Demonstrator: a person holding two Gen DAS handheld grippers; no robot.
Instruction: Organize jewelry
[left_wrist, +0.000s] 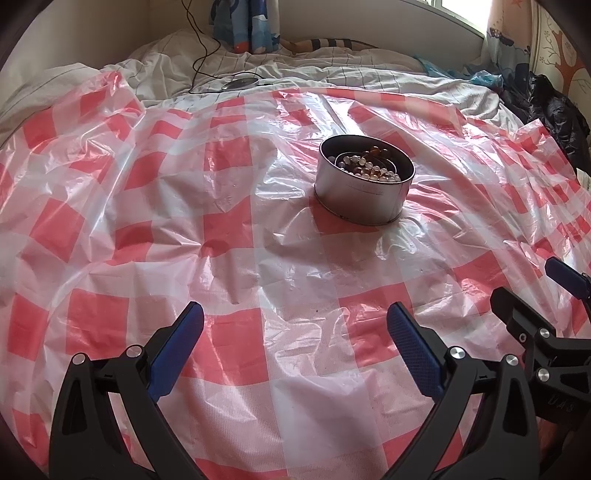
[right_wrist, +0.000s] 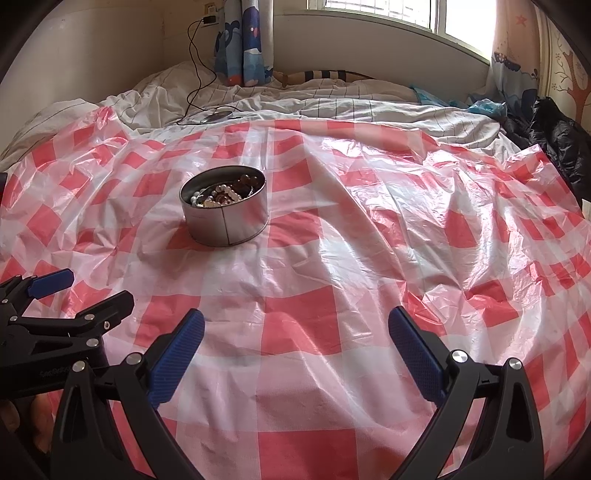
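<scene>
In the tin, tangled, indistinct beads

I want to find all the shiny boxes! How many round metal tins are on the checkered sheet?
1. The round metal tin sits alone near the middle of the red-and-white plastic sheet, open and holding beaded jewelry. Nothing in view suggests another, though the bedding behind could hide one.

Lower beads hidden inside the tin (individual pieces indistinguishable)

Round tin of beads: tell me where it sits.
The round tin stands upright on the checked plastic sheet, ahead of both open tongs: centre-right in the left wrist view, centre-left in the right.
</scene>
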